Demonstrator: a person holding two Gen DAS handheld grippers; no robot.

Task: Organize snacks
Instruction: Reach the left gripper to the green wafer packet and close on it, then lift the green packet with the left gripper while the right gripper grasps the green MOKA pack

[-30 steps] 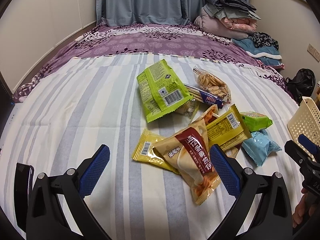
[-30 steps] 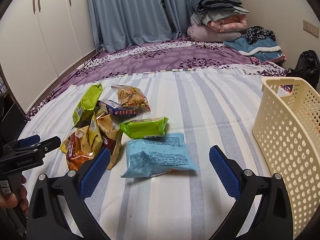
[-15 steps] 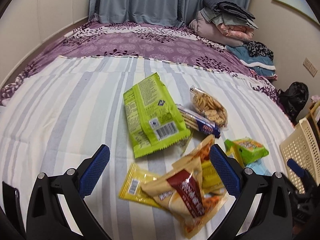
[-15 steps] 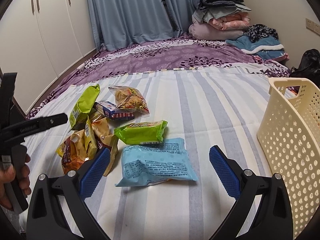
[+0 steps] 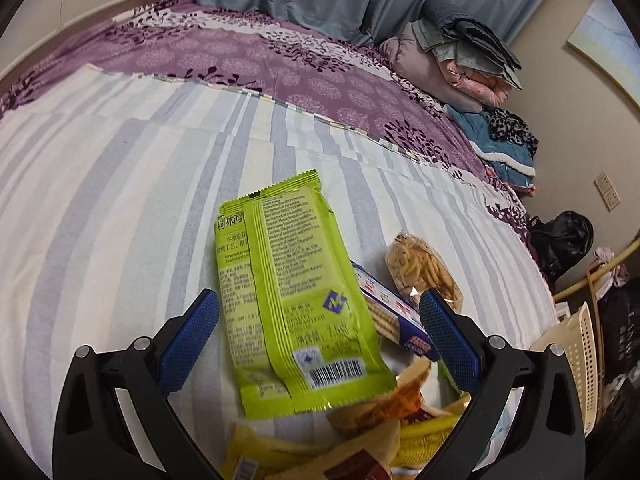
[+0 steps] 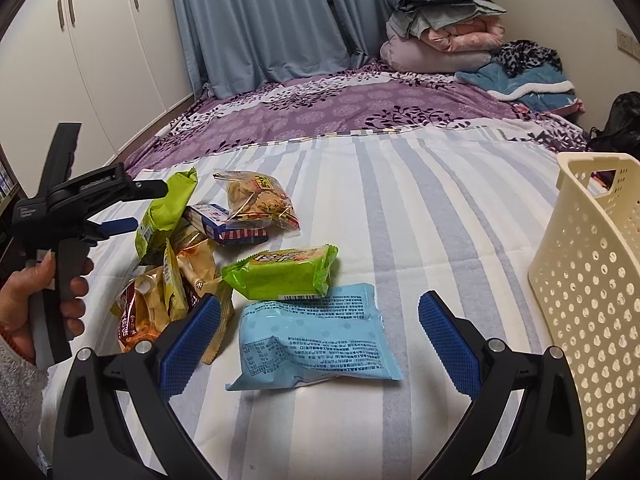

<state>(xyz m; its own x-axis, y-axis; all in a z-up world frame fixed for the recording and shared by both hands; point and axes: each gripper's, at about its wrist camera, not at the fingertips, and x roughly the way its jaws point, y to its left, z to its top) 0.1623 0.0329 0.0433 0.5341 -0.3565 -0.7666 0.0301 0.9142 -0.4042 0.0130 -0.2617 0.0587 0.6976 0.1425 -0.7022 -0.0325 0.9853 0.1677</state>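
Several snack packets lie in a heap on the striped bed. My left gripper (image 5: pixel 320 334) is open, its jaws astride a large lime-green packet (image 5: pixel 292 300); it also shows in the right wrist view (image 6: pixel 132 208). A blue biscuit box (image 5: pixel 394 322) and a clear bag of crackers (image 5: pixel 424 276) lie just right of it. My right gripper (image 6: pixel 318 338) is open over a light blue packet (image 6: pixel 316 340), with a small green packet (image 6: pixel 284 274) just beyond. A cream perforated basket (image 6: pixel 592 280) stands at the right.
Yellow and orange-brown packets (image 6: pixel 160 300) lie piled at the left of the heap. Folded bedding (image 6: pixel 440 36) and clothes are stacked at the far end of the bed. A black bag (image 5: pixel 560 240) sits past the bed's right edge. Wardrobe doors (image 6: pixel 80 40) stand at left.
My left gripper has moved forward and down over the heap until the lime-green packet lies between its jaws. My right gripper has edged slightly closer to the light blue packet.
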